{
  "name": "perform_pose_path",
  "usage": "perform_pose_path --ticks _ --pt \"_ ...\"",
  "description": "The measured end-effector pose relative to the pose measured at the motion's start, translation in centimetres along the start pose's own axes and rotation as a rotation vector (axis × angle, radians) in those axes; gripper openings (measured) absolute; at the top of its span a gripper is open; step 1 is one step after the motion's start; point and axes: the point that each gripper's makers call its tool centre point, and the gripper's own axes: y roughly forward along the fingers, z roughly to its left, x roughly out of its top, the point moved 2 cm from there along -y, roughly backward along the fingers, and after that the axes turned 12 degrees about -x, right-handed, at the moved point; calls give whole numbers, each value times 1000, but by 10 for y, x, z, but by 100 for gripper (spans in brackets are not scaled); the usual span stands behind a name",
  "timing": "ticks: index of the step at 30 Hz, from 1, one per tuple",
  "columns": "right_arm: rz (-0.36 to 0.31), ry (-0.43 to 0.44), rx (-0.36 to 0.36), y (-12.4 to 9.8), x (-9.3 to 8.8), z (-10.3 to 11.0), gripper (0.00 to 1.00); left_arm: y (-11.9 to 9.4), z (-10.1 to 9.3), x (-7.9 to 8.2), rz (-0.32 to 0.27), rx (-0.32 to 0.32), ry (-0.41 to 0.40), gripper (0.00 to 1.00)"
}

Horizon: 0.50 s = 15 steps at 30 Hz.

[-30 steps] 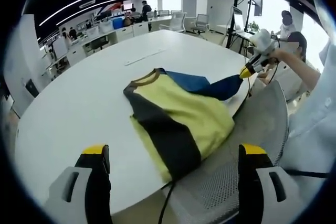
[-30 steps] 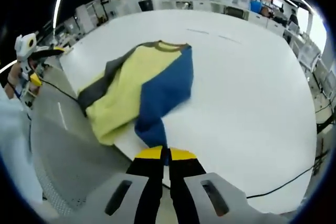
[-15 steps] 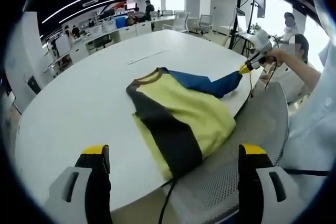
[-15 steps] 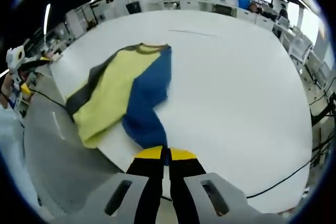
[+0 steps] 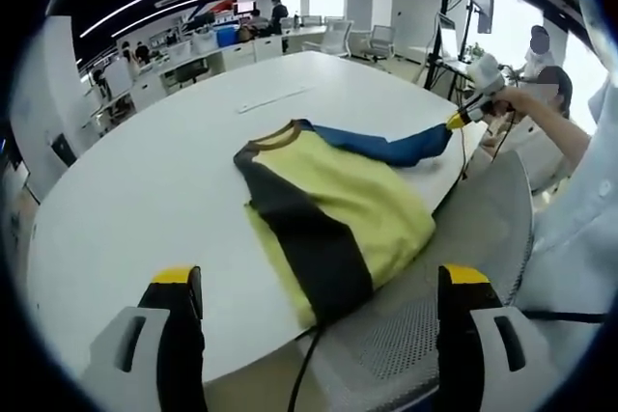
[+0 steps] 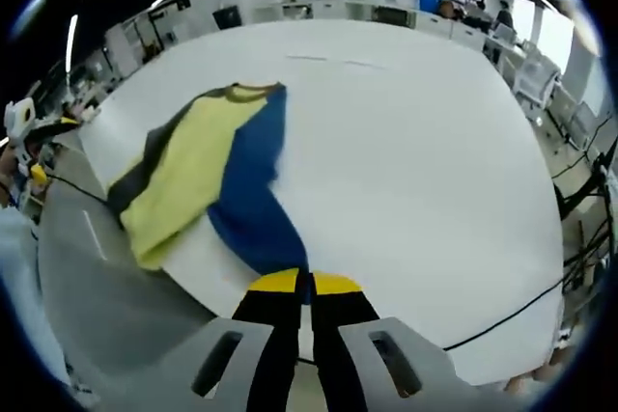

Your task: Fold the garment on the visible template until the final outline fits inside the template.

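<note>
Garment [image 6: 208,180] sleeve pinched in right gripper [image 6: 307,288].

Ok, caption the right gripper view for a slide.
Right gripper shut on the garment's blue sleeve, stretching it across the white table.

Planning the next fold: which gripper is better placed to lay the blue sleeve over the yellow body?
Right. The right gripper is shut on the blue sleeve; the left gripper is open and holds nothing.
</note>
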Motion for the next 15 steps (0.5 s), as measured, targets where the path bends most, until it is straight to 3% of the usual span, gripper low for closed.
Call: perform_pose_path --ticks 6,15 --pt "-3 26 -46 -3 -6 -36 3 0 1 0 -4 0 4 98" --pt "-4 31 -59 -5 -7 -47 3 2 0 0 -8 -8 4 98"
